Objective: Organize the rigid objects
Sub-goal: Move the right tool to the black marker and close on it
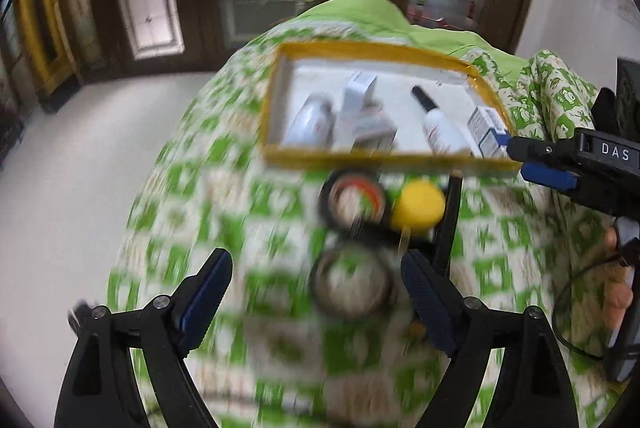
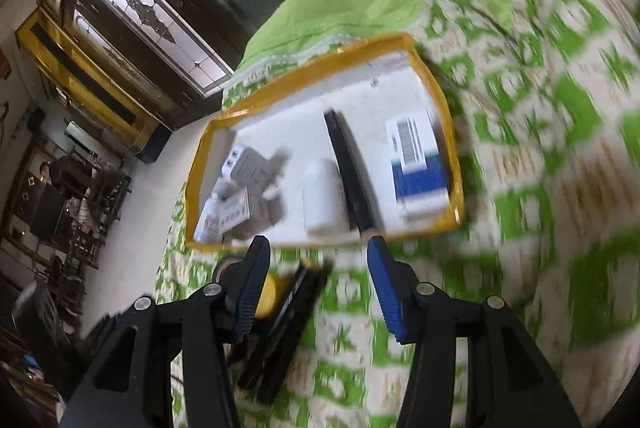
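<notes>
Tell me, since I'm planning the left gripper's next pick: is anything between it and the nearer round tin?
Nothing visible. The left gripper is open, and the round tin lies on the cloth right between its fingers, nearer the right one. Blur hides fine detail.

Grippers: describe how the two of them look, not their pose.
Both are black plastic with triangular cut-outs, silver screws and ribbed blue pads on the fingers. The left gripper matches the right gripper. Seen from the left wrist, the right one bears white "DAS" lettering, with a black cable beside it.

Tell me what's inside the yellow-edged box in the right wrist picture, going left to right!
Pile of small white and grey boxes → white plastic bottle → long black bar → white and blue carton with a barcode.
</notes>
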The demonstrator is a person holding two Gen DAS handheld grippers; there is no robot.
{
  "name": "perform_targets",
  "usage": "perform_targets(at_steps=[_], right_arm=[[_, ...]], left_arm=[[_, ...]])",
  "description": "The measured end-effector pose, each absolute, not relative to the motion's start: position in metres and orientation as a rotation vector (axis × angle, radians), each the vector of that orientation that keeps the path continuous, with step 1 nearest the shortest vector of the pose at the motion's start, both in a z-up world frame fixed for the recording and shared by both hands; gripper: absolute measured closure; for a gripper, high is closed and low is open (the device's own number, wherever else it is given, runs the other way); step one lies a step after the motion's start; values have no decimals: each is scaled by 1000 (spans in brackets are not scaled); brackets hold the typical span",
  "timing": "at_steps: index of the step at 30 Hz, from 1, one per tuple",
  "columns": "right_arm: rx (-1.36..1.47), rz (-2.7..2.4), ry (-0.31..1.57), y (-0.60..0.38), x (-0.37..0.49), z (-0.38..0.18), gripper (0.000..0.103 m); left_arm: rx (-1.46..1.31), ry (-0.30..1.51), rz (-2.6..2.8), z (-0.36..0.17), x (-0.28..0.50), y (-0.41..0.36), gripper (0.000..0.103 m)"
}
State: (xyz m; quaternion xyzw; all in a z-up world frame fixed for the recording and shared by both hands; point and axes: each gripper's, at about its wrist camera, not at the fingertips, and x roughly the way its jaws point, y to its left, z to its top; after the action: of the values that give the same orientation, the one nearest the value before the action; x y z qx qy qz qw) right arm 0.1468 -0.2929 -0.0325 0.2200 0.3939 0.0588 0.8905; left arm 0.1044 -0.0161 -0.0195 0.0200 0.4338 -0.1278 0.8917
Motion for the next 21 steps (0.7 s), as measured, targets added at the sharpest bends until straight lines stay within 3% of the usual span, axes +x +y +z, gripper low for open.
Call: perform_targets(at_steps=[5, 9, 14, 21], right_arm=[[475, 127, 846, -287, 121, -44, 53], [476, 137, 871, -285, 101, -53, 53], [496, 189, 911, -275, 98, -62, 71], [622, 306, 975, -260, 114, -75, 73]], left_arm=[[-77, 880, -239, -14, 91, 4, 14], [-21, 884, -242, -19, 87, -6, 14], [85, 885, -274, -25, 83, -28, 14], [86, 895, -297, -29, 86, -30, 14]])
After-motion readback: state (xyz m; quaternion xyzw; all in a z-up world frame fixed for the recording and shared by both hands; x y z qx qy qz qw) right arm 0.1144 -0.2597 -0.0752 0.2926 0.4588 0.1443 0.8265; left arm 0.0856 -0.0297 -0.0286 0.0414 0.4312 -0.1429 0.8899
